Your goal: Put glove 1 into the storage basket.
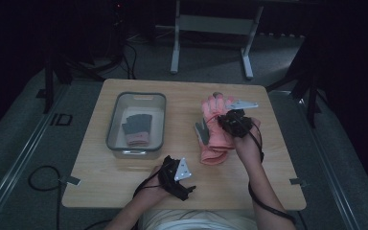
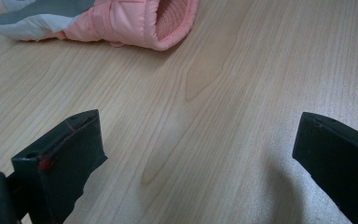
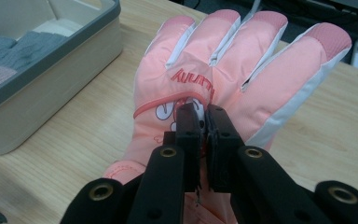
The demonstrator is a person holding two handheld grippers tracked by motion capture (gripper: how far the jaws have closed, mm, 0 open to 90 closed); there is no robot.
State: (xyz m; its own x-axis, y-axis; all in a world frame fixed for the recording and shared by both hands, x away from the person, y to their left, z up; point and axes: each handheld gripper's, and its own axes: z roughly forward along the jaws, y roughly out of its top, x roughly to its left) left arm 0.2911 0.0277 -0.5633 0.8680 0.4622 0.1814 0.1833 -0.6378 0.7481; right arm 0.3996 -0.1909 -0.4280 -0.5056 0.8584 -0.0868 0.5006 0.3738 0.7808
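We see a wooden table with a person sitting at its near edge, one gripper in each hand. The right gripper has its two black jaws pressed together on the back of a pink ski glove, and a fold of the pink fabric is pinched between them, just under the cartoon print and the red lettering. In the right gripper view the glove's fingers spread away from the jaws, with white strips between them. In the high view this glove is at the right half of the table, under the right gripper, and the grey palm side of a glove shows at its left edge. We cannot tell if a second pink glove lies below it.

The left gripper rests near the front edge of the table, well apart from the pink glove. In the left gripper view its jaws are spread wide with only bare wood between them, and the open cuff of the pink glove lies farther off on the table.

At the left half of the table stands a grey plastic bin. Inside it lies a grey knitted glove with a pink cuff.
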